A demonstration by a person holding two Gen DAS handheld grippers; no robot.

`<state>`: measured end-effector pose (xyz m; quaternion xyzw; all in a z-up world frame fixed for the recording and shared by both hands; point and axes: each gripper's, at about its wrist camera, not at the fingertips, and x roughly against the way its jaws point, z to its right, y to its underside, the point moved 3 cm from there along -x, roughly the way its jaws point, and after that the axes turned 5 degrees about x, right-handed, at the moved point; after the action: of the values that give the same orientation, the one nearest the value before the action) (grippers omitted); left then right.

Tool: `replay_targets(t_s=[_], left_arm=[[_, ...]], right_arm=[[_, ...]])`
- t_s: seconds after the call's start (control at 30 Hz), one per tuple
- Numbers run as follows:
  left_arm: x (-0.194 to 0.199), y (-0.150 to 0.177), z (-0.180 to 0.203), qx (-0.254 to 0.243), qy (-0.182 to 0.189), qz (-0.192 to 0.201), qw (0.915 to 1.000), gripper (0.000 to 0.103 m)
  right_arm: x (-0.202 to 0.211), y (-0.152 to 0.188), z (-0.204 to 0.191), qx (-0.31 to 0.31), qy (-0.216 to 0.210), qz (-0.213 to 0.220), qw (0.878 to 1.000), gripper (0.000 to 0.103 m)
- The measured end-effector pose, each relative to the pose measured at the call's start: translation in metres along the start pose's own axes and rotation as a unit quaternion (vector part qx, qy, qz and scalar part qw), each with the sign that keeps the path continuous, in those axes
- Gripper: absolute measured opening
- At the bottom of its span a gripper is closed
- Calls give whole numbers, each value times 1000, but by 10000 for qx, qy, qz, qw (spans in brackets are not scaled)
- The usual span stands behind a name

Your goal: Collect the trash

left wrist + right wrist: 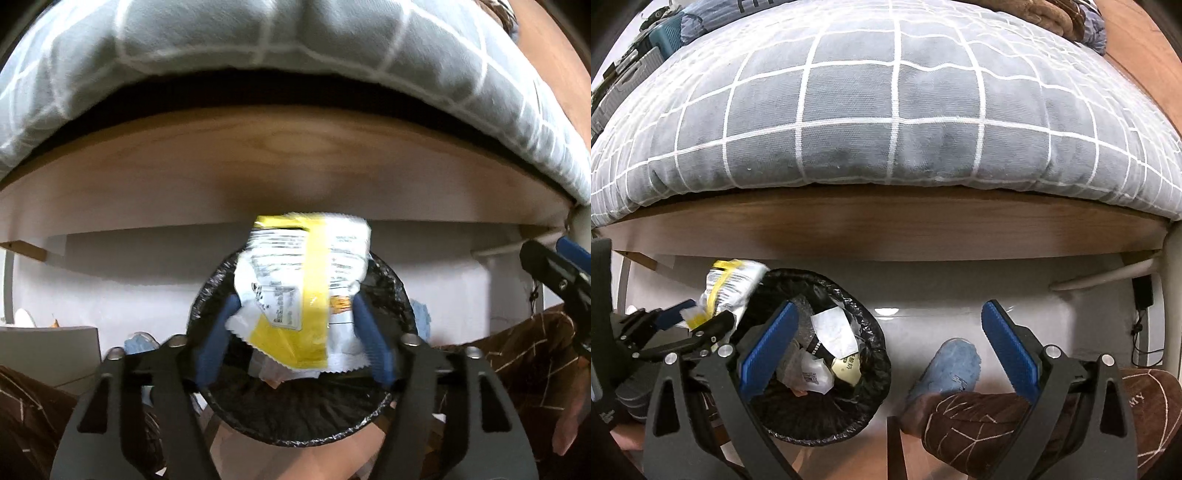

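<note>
A crumpled yellow-and-white snack wrapper point(306, 288) hangs over a round bin with a black liner point(295, 417). It lies loose between the blue pads of my left gripper point(295, 304), whose jaws stand wide apart and do not pinch it. From the right wrist view, the same wrapper point(731, 284) sits at the bin's far left rim point(864, 406), inside the left gripper point(701, 314). Several paper scraps point(834, 328) lie in the bin. My right gripper point(888, 310) is open and holds nothing, its left finger over the bin.
A bed with a grey checked cover point(886, 110) on a wooden frame point(886, 221) overhangs the white floor behind the bin. A person's blue slipper point(949, 369) and brown trouser leg point(1034, 424) stand right of the bin. A charger and cable point(1141, 291) hang at far right.
</note>
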<state>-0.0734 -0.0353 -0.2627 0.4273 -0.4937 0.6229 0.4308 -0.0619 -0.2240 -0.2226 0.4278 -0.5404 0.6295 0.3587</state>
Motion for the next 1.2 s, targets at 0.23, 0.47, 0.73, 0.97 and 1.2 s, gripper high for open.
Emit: replay_targets(t_s=[0.23,0.47,0.73,0.97,1.2], left_arm=[[38,-13,-17,132,-106,594,9981,95],[84,-28,-27,171,-170,1114,9935,97],[142,-41,-27,195,9,1624,9865,97],[180,-43,-25,23,19,1970,9804,97],[193,-42,-31,145,134,2044,9787,97]], right_arm=[[14,-17,-7,62,-107,276,9995,95],[46,-38,-15,166,-119,748,9970,95],[90,-47,-25,294,-117,1271,9914,95],[130,-51,-24,301,-141,1665,9855,95],[146,-50,-24,300,-203,1805,9829,95]])
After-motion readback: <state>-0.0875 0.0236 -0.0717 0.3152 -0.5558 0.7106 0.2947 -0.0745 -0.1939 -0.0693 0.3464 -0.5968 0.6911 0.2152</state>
